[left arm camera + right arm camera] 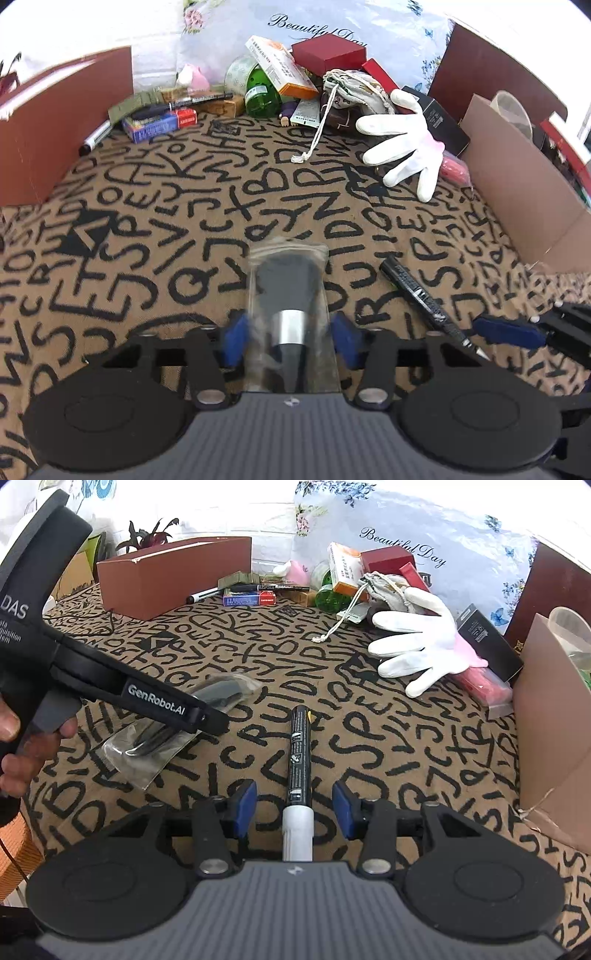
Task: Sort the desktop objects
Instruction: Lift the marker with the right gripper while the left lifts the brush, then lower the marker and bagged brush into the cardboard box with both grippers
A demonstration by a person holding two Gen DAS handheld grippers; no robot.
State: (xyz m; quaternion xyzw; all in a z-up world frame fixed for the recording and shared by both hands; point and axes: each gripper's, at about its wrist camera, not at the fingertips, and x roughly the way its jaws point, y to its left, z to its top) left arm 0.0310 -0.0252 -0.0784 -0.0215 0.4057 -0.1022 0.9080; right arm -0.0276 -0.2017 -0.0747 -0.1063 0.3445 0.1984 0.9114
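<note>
The left gripper (291, 338) sits spread wide around a clear bagged black stopper (290, 314) lying on the letter-print tablecloth (147, 236), pads not touching it. The right gripper (294, 805) is likewise released, straddling a black marker (300, 753) with a white cap.

My left gripper (291, 334) has a ribbed grey housing, two round black discs on either side, black linkage arms with silver screw heads, and blue pads (236, 338) on its fingertips. My right gripper (294, 808) is built the same way. From the right wrist view, the left unit's black body reads "GenRobot.AI" in white lettering, and my bare-skinned left hand (22, 746) shows at its grey handle.
</note>
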